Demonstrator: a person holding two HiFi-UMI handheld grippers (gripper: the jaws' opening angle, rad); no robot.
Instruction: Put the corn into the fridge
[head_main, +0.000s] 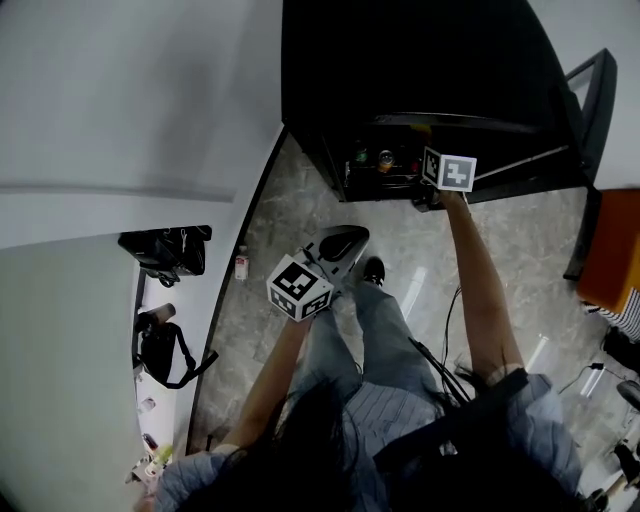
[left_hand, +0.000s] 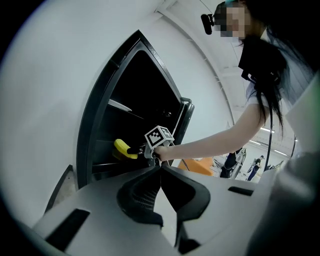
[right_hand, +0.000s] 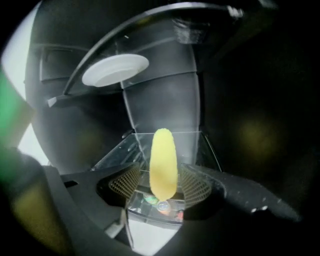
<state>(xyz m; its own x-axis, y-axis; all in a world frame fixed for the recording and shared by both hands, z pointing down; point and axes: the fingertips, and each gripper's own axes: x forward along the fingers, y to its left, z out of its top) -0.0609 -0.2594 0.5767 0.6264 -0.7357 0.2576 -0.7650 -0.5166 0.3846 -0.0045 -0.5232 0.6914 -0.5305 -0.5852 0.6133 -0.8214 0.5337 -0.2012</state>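
R. gripper (right_hand: 163, 186): jaws are seen clamped on corn (right_hand: 163, 160). Cob is held upright at frame centre, inside the open fridge (head_main: 400, 70), over a clear shelf (right_hand: 189, 147). Small round items (right_hand: 162, 206) are noted beneath, low centre. L. gripper (left_hand: 160, 169): jaws are closed together, nothing between them. It is held outside fridge, centre of head view, well apart from corn.

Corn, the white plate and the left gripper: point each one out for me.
corn (right_hand: 163, 162): right gripper view, middle of the cob.
white plate (right_hand: 115, 70): right gripper view, centre of its face.
left gripper (left_hand: 161, 168): left gripper view, midway between its fingertips.
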